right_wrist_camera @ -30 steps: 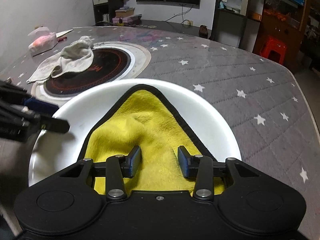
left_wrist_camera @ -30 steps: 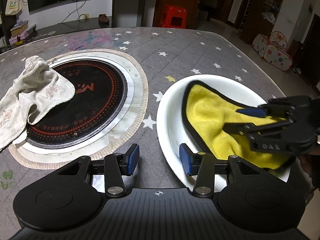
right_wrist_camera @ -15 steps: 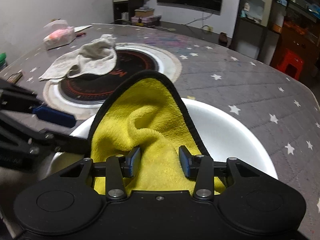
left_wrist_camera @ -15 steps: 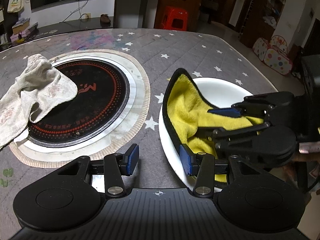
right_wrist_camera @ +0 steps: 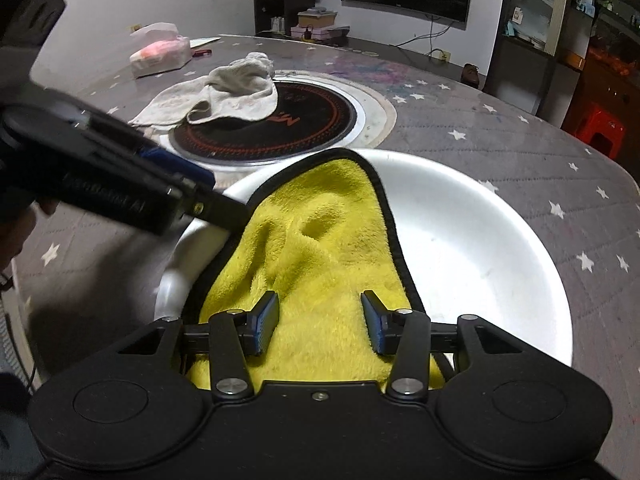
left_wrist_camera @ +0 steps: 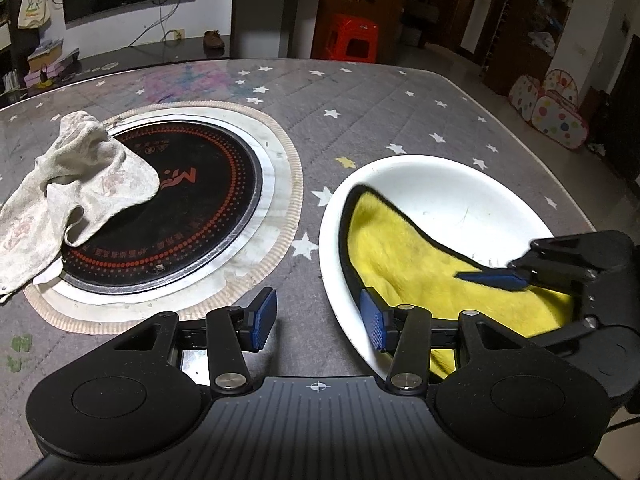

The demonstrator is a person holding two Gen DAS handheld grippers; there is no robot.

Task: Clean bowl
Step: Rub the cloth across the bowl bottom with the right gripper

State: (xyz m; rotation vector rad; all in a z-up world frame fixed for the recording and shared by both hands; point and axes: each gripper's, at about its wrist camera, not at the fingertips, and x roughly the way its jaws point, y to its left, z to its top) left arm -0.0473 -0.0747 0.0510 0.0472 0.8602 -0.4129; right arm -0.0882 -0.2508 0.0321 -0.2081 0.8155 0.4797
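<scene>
A white bowl (left_wrist_camera: 460, 200) (right_wrist_camera: 480, 240) sits on the star-patterned table with a yellow cloth (left_wrist_camera: 400, 260) (right_wrist_camera: 320, 240) edged in black lying inside it. My right gripper (right_wrist_camera: 320, 326) (left_wrist_camera: 520, 304) is down in the bowl on the near part of the cloth. Its jaws are opening, and a plush fold still fills the gap between the pads. My left gripper (left_wrist_camera: 318, 322) (right_wrist_camera: 200, 188) straddles the bowl's left rim, one finger inside and one outside. Its pads stand well apart from the thin wall, so it is open.
A round black induction cooker (left_wrist_camera: 192, 208) on a beige mat lies left of the bowl, with a grey-white rag (left_wrist_camera: 80, 184) (right_wrist_camera: 232, 92) draped over its edge. A tissue pack (right_wrist_camera: 160, 52) sits farther back. The table edge (left_wrist_camera: 560, 168) runs close behind the bowl.
The cloth was bunched up high against the bowl's left rim; it now lies lower and flatter as the right gripper drew back. The right jaws stand slightly wider. The left gripper stayed put.
</scene>
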